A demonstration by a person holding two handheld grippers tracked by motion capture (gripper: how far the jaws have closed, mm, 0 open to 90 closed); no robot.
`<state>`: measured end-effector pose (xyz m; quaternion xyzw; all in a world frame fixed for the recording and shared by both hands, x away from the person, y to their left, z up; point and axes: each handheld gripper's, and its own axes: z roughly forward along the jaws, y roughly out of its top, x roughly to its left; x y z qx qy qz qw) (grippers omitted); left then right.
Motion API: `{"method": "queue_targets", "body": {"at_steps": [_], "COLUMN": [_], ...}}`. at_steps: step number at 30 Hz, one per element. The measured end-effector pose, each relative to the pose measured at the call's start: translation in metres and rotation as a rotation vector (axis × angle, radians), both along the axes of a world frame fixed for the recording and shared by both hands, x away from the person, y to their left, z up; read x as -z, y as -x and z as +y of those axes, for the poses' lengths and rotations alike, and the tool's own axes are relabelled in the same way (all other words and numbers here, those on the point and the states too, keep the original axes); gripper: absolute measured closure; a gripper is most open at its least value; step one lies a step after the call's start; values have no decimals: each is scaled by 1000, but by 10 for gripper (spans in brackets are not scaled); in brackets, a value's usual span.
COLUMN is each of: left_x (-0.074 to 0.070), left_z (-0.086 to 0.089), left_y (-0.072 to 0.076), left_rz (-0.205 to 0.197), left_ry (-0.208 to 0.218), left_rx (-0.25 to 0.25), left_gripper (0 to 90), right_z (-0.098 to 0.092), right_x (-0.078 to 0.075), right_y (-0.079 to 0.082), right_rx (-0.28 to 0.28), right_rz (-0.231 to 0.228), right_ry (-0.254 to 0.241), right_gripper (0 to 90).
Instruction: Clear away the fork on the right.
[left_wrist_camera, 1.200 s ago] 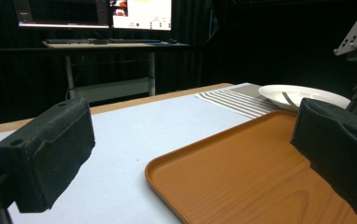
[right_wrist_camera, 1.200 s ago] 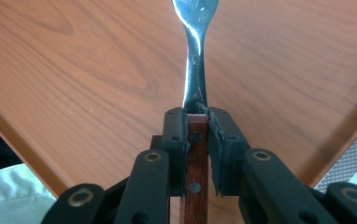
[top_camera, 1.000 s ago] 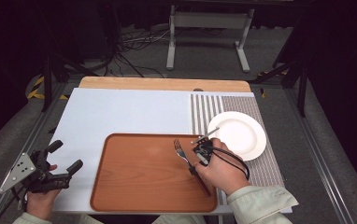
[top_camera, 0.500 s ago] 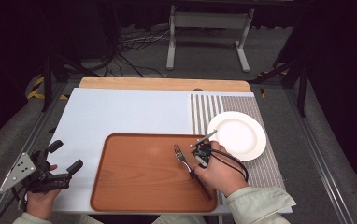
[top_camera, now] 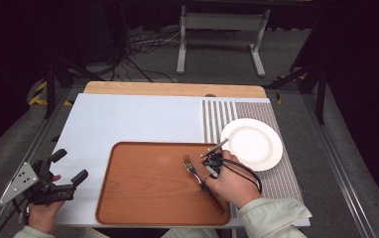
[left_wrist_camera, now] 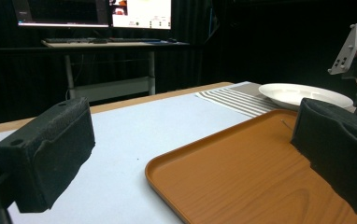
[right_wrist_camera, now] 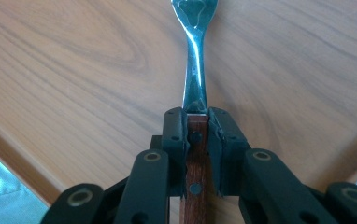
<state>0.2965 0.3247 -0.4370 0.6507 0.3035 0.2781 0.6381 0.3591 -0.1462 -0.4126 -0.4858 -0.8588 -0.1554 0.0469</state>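
Right fingers [right_wrist_camera: 174,140]: pads pressed on both sides of the wooden handle of the fork [right_wrist_camera: 196,88], just behind the metal neck; firm grip.
Right gripper [top_camera: 212,166]: low over the right part of the tray [top_camera: 143,218], fork tines pointing away from the person.
Fork position [top_camera: 193,168]: over the tray surface; contact with the tray cannot be confirmed.
Left gripper [top_camera: 61,178]: jaws spread wide, nothing between them; parked off the tray's left edge on the blue mat [top_camera: 128,119].
Plate [top_camera: 251,144]: empty, on the striped placemat [top_camera: 277,178], just right of the tray.
Step in hand: likely carrying the gripped fork.
Next move: probably a lift clear of the tray rim, then travel toward the plate with the grip maintained.
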Motion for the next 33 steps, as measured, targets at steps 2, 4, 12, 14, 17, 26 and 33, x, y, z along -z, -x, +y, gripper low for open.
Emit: {"method": "queue_targets", "body": {"at_steps": [2, 4, 12, 14, 17, 26, 33], "left_x": [0, 0, 0, 0, 0, 0, 0], "left_z": [0, 0, 0, 0, 0, 0, 0], "left_y": [0, 0, 0, 0, 0, 0, 0], "left_rz": [0, 1, 4, 4, 2, 4, 4], "left_ry": [0, -1, -3, -3, 0, -1, -2], "left_rx": [0, 0, 1, 1, 1, 1, 2], "left_gripper": [3, 3, 3, 3, 3, 3, 3], "right_z": [0, 1, 2, 3, 4, 4, 4], "right_x": [1, 1, 3, 3, 4, 4, 0], "right_y": [0, 0, 0, 0, 0, -1, -1], "right_rx": [2, 6, 1, 3, -5, -19, -61], "right_rz": [4, 9, 19, 23, 24, 3, -65], "right_ry": [1, 2, 14, 12, 17, 4, -12], "right_gripper": [780, 780, 779, 779, 778, 735, 603]}}
